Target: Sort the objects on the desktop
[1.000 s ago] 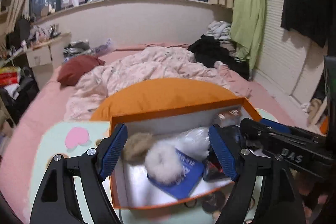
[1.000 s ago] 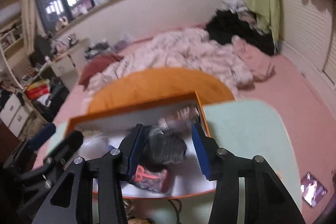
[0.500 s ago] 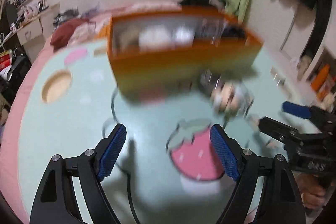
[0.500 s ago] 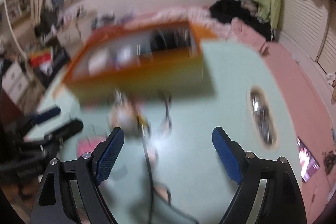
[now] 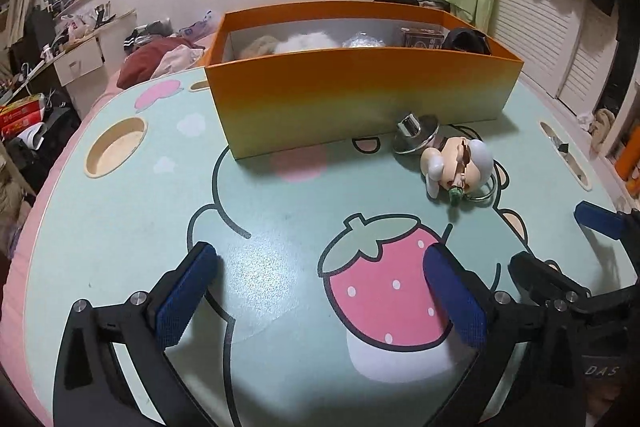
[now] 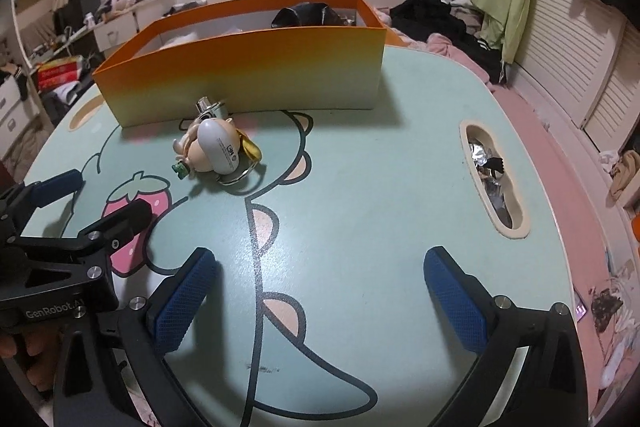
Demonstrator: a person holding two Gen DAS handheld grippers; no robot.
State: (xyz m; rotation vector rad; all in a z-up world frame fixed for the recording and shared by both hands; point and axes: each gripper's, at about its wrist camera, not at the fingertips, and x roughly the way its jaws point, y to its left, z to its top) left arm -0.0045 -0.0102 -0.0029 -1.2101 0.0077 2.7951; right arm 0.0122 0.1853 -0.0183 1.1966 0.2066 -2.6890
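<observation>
Setting: a cluttered bedroom; a mint-green lap table [image 5: 280,211] printed with a cartoon strawberry [image 5: 384,287] stands over a pink bed.

Left gripper [image 5: 320,297]: jaws spread wide, having just been opening; nothing between the blue pads, only bare tabletop and the strawberry print. It hangs over the near edge of the table.

Right gripper [image 6: 320,297]: jaws likewise spread wide after just opening, empty, over bare tabletop beside the left gripper.

Toy figure keychain [image 5: 458,163]: lies on the table, ahead of both grippers and apart from them, just in front of the orange box [image 5: 360,99]. A shiny metal piece [image 5: 414,135] sits just beside it, against the box wall; what it is cannot be made out.

Box contents: partly hidden by the front wall. The left wrist view shows fluffy pompoms [image 5: 304,45], a clear wrapper, a small carton and something dark at the right end; the right wrist view shows little beyond the dark item [image 6: 308,15].

Right wrist view only: an oblong slot [image 6: 494,179] in the table holding crumpled foil, possibly wrappers. Left wrist view only: a round cup recess [image 5: 116,147].

Change: a second ago both grippers were over the open box, the right one narrowly set around a dark item; now both are over the table with the box seen from its front.
</observation>
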